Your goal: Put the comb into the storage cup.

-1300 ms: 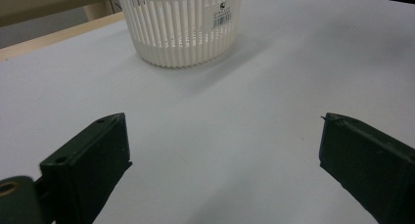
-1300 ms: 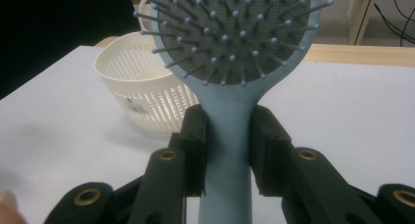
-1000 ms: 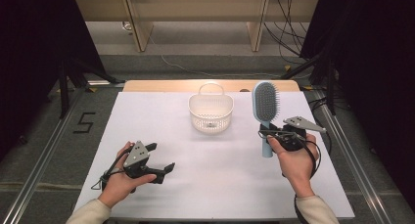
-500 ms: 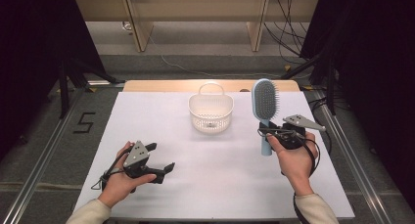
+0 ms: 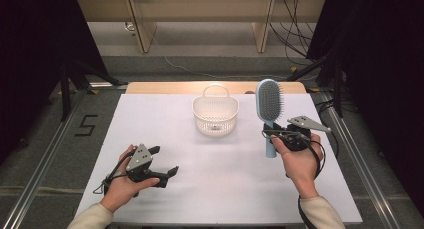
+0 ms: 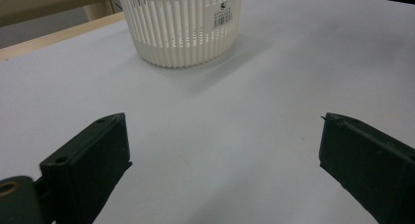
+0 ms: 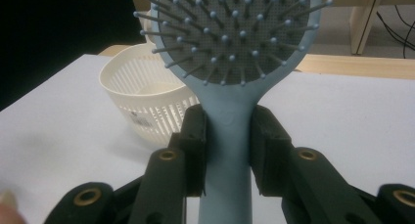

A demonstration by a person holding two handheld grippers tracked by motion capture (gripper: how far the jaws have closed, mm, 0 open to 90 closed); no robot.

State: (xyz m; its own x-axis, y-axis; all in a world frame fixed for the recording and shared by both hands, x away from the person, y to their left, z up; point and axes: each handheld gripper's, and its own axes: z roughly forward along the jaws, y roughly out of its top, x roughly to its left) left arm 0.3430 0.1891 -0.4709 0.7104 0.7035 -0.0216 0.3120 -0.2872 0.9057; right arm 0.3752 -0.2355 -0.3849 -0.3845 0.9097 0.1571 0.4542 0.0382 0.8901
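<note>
At right of centre in the high view, the right gripper [image 5: 278, 135] clamps the handle of a blue hairbrush [image 5: 269, 101], held upright, head on top. A white basket [image 5: 215, 116] stands just to its left, mouth open upward and apart from the brush. Bare white table [image 5: 235, 189] lies all around. Lower left of the frame, the left gripper [image 5: 162, 162] rests with jaws spread, holding nothing, farther from the basket.

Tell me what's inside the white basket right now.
From the high view, the white basket shows its slatted floor with a small dark mark, perhaps the label seen through it. The near wall hides part of the inside. The hairbrush stays outside, in the right claw.
</note>
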